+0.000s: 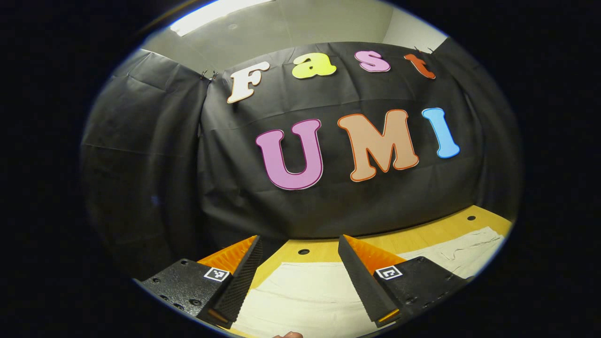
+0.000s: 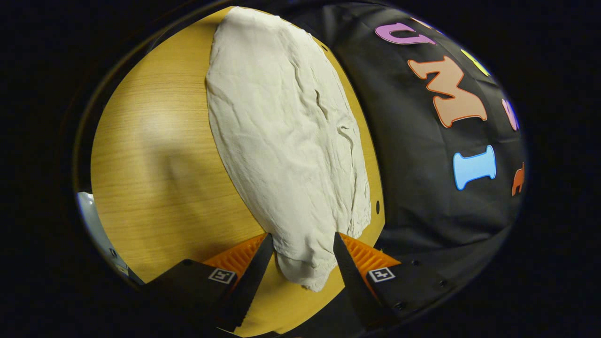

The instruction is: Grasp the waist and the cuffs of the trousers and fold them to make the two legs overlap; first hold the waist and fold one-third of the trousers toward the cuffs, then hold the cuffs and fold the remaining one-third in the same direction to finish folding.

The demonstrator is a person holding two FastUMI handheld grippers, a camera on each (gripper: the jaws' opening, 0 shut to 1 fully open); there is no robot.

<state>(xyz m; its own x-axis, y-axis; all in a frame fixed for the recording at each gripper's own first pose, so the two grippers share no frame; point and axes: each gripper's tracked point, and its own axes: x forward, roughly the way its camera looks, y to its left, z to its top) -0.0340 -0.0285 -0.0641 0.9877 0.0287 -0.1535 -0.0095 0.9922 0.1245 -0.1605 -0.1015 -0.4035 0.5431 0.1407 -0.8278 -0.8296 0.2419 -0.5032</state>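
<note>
On the yellow wood-grain table (image 2: 155,188): cream crumpled cloth trousers (image 2: 286,141), spread lengthwise beside the black cloth wall (image 2: 422,188). Right tongs (image 2: 300,256) wide open, straddling the trousers' near end, apparently lined up to pinch it, nothing gripped yet. Left tongs (image 1: 298,267) equally wide open, empty, above the trousers' edge. Small holes in the table (image 1: 304,251) nearby. No obstruction apparent.

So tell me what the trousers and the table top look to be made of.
The trousers look like a thin, matte woven cloth, perhaps cotton or linen: soft creases and wrinkles, no shine. The table looks like wood or a wood-grain laminate with a smooth, slightly glossy finish: fine parallel grain lines and a soft glare patch. The pictures cannot settle which.
</note>
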